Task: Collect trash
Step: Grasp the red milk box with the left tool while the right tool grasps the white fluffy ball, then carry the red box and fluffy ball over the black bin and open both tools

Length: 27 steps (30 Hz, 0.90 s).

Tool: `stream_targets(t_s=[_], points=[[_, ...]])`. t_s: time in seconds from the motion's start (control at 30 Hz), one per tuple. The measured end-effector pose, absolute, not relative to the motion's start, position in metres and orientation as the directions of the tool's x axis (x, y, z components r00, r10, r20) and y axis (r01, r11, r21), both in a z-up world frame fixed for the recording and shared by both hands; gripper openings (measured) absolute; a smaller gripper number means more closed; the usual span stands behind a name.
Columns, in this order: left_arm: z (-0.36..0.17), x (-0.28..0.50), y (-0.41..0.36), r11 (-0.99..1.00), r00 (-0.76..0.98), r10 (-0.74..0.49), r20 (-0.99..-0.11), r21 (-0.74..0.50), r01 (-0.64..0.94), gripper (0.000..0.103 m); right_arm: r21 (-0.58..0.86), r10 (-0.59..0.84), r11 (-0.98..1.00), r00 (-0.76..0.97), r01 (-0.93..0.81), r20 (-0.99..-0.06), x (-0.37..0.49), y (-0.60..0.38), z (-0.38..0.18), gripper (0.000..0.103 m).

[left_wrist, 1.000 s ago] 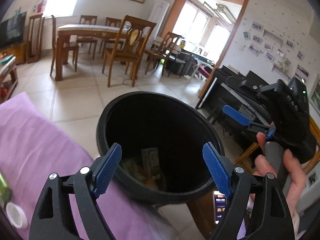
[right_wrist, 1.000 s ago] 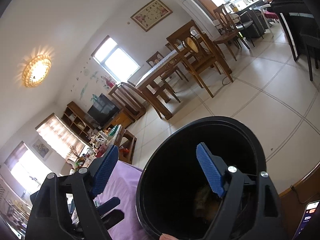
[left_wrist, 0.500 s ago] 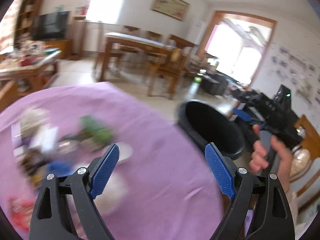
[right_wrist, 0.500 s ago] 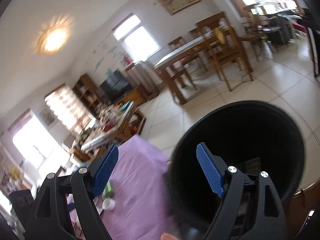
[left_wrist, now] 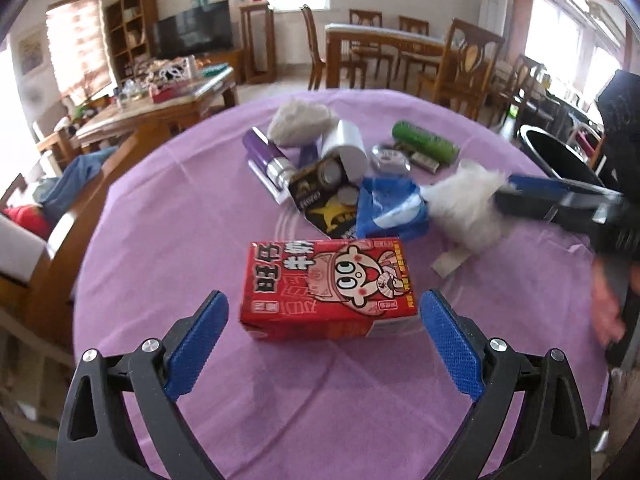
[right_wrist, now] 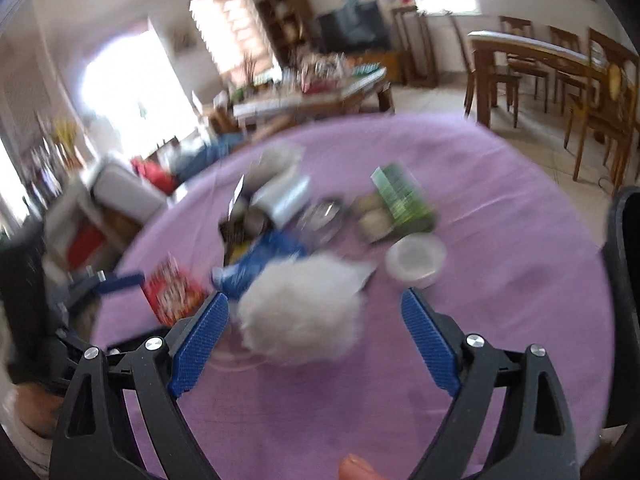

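Room: a living and dining room with tiled floor, a wooden dining table (left_wrist: pixel 384 40) with chairs at the back, a television (left_wrist: pixel 192 26) on a low unit, and a cluttered wooden coffee table (left_wrist: pixel 160 100) to the left.
Desk: a round desk (left_wrist: pixel 168 216) under a purple cloth carries all the trash, clustered at its middle and far half.
Bin: a black trash bin (left_wrist: pixel 560 156) stands just past the desk's right edge in the left wrist view; only part of its rim shows.
Left hand-held gripper: the left hand-held gripper (left_wrist: pixel 322 342) hovers low over the near part of the desk, jaws spread wide and opening, nothing pinched; the red carton lies just ahead, between the lines of the two blue pads without touching them.
Right hand-held gripper: the right hand-held gripper (right_wrist: pixel 314 340) is blurred, jaws spread and opening, pads clear of everything; the white wad sits between them, nearer the left pad.
Red carton: a red milk carton (left_wrist: pixel 328 284) with a cartoon face lies flat on its side at the near middle of the desk.
White wad: a fluffy white tissue wad (right_wrist: pixel 300 312) lies right of the carton, beside the blue wrapper.
Blue wrapper: a crumpled blue wrapper (left_wrist: pixel 390 208) lies just behind the carton, touching a black and gold packet (left_wrist: pixel 324 200).
Far pile: a second white wad (left_wrist: pixel 300 122), a white cup (left_wrist: pixel 346 152) on its side, a purple tube (left_wrist: pixel 266 156) and a green roll (left_wrist: pixel 424 142) lie close together.
Lid: a small white lid (right_wrist: pixel 416 258) lies right of the tissue wad in the right wrist view.
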<state>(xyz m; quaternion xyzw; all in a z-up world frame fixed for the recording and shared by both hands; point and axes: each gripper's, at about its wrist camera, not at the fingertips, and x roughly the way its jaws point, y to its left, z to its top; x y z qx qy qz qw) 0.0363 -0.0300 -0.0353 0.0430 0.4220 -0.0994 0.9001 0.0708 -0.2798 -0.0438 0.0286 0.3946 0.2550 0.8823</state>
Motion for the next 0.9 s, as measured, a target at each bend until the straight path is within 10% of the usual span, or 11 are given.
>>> stream_targets(t_s=[0.17, 0.37, 0.9], points=[[-0.049, 0.057, -0.022, 0.978, 0.564, -0.177, -0.807, -0.078, 0.195, 0.094, 0.214, 0.425, 0.887, 0.539, -0.410, -0.728, 0.075, -0.261, -0.051, 0.086], [-0.059, 0.059, -0.018, 0.969, 0.549, -0.233, -0.803, -0.145, 0.199, 0.090, 0.191, 0.401, 0.889, 0.506, -0.415, -0.764, 0.077, -0.256, -0.060, 0.045], [-0.018, 0.024, -0.019, 0.955, 0.737, -0.298, -0.607, -0.182, 0.236, 0.090, 0.308, 0.500, 0.865, 0.629, -0.397, -0.595, 0.060, -0.307, -0.019, 0.043]])
